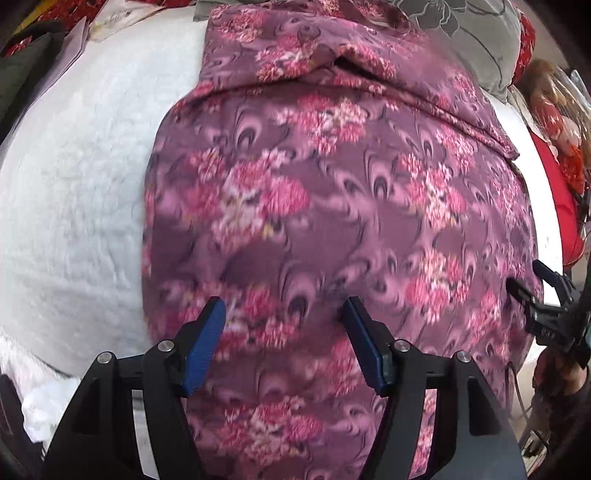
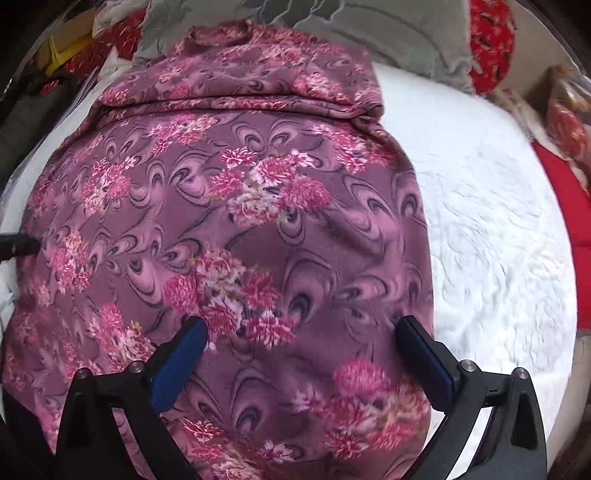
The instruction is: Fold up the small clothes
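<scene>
A purple garment (image 1: 332, 206) printed with pink flowers lies spread on a white fluffy blanket (image 1: 74, 192). Its far part is folded over, making a ridge across the cloth (image 2: 240, 103). My left gripper (image 1: 284, 310) hovers over the near part of the garment, open, blue pads apart and nothing pinched between them. My right gripper (image 2: 301, 326) stands wide open above the garment's (image 2: 221, 221) near right part, close to its right edge. The right gripper's black fingertips (image 1: 524, 291) show at the garment's right edge in the left wrist view. A dark tip of the left gripper (image 2: 18, 245) shows at the left edge of the right wrist view.
A grey flowered pillow (image 2: 388, 33) lies beyond the garment's far end. Red patterned fabric (image 2: 491, 40) and a red cloth (image 2: 569, 206) sit at the right. Dark items and papers (image 1: 44, 48) crowd the far left. The white blanket (image 2: 498, 240) stretches bare to the garment's right.
</scene>
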The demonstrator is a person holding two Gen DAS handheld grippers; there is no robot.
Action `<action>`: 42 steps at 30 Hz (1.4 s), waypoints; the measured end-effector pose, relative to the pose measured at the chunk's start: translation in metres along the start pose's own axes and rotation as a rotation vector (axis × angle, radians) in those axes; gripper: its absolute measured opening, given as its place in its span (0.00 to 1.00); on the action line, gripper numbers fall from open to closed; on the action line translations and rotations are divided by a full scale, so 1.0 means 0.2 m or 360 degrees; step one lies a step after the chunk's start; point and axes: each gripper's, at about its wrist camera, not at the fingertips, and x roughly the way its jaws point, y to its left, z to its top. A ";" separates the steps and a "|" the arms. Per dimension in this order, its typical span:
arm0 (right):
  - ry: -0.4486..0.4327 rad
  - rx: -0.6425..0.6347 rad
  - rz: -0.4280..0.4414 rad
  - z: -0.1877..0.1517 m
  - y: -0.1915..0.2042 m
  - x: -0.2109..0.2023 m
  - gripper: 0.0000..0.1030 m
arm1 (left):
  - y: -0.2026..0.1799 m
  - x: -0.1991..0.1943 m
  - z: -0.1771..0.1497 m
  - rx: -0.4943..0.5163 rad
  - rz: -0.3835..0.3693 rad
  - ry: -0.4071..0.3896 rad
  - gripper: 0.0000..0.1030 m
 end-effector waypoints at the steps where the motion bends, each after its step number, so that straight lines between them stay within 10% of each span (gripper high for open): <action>1: 0.0004 0.0047 0.0002 0.00 -0.01 0.00 1.00 | 0.02 -0.01 -0.02 -0.0034 -0.0033 0.0024 0.64; 11: 0.0018 0.0287 0.0156 -0.01 -0.19 -0.16 0.96 | 0.40 -0.15 -0.33 -0.0288 -0.0271 0.0220 0.64; 19: 0.0133 0.0530 0.0327 -0.49 -0.54 -0.27 0.96 | 0.45 -0.14 -0.47 -0.0227 -0.0336 0.0423 0.64; 28: 0.0088 0.0732 0.0803 -0.82 -0.47 -0.12 0.98 | 0.49 -0.19 -0.61 -0.0272 -0.0337 0.0542 0.66; 31: 0.0058 0.0814 0.1018 -0.84 -0.49 -0.11 0.73 | 0.42 -0.22 -0.65 -0.0203 -0.0261 0.0567 0.62; 33: 0.0102 0.0783 0.1062 -0.85 -0.47 -0.09 0.36 | 0.35 -0.26 -0.68 -0.0112 -0.0183 0.0541 0.48; 36: 0.0075 0.0715 0.1095 -0.85 -0.42 -0.12 0.06 | 0.27 -0.32 -0.68 -0.0024 -0.0167 0.0489 0.12; 42: -0.0199 0.0579 0.1193 -0.74 -0.39 -0.40 0.05 | 0.31 -0.44 -0.55 -0.0235 -0.0618 0.0413 0.06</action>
